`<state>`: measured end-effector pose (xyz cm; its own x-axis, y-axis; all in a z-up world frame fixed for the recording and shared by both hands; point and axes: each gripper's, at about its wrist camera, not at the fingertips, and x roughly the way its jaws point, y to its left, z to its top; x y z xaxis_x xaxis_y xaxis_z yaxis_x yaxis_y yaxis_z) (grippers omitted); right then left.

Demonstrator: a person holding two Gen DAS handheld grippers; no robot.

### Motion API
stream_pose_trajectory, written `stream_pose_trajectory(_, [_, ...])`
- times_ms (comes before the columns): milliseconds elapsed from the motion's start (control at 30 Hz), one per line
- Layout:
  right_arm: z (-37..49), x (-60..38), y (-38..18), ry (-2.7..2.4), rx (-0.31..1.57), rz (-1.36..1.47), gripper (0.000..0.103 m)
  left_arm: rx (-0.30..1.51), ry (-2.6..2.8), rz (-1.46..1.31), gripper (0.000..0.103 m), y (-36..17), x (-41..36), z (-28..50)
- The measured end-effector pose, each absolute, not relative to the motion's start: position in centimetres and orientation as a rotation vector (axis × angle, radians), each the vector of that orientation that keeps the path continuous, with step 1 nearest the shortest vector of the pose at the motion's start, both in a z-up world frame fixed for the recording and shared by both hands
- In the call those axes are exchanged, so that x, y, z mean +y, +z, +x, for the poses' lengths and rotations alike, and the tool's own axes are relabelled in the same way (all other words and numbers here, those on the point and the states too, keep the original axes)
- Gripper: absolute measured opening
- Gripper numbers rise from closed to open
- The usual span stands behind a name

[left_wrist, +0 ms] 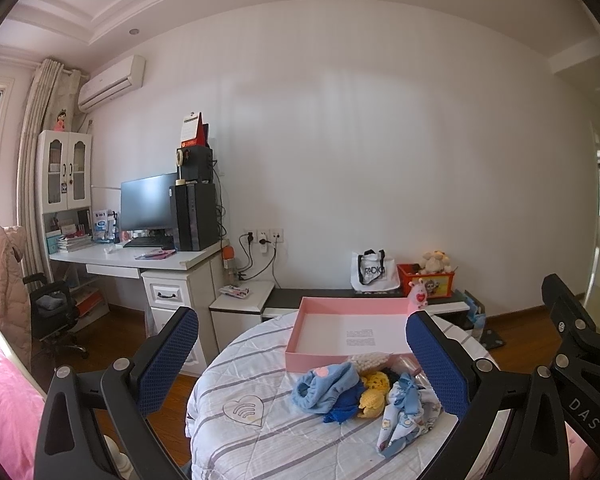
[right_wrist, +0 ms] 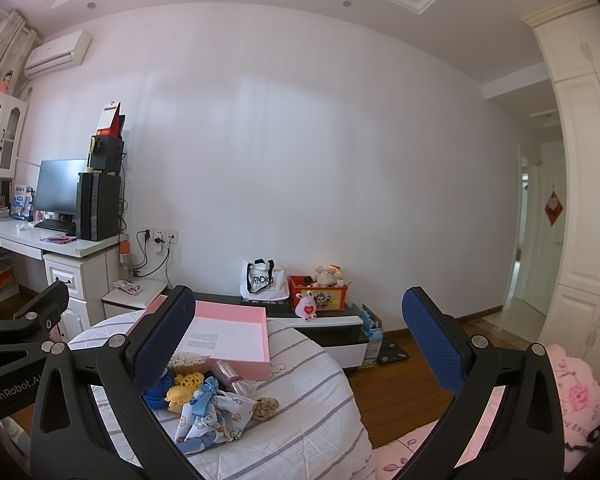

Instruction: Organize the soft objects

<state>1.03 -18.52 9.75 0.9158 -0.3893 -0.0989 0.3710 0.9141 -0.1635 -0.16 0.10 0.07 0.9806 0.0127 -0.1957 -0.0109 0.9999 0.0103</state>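
A heap of soft cloth items (left_wrist: 364,394), among them a light blue fleece piece (left_wrist: 328,386), a yellow crocheted piece (right_wrist: 179,393) and a printed white-and-blue cloth with a bow (right_wrist: 212,416), lies on the striped quilted round worktop (left_wrist: 260,440), just in front of the shallow pink cardboard box (left_wrist: 352,330). The left gripper (left_wrist: 302,360) and right gripper (right_wrist: 300,350) both hover with fingers wide apart, holding nothing.

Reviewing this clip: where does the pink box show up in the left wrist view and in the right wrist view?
Left wrist: the pink box sits centre-right on the striped quilt, behind the heap of soft items, between the open tongs.
Right wrist: the pink box lies left of centre, its left end hidden behind the left blue finger.
Shared landmark: the white tote bag against the wall.
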Motion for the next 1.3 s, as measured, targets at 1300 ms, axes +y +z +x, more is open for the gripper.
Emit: stream_pose_trajectory(1300, [0.99,-18.21,9.74,-0.387,0.131,-0.154,0.103,0.196,0.025,0.012,0.103,-0.17,0.26,0.03])
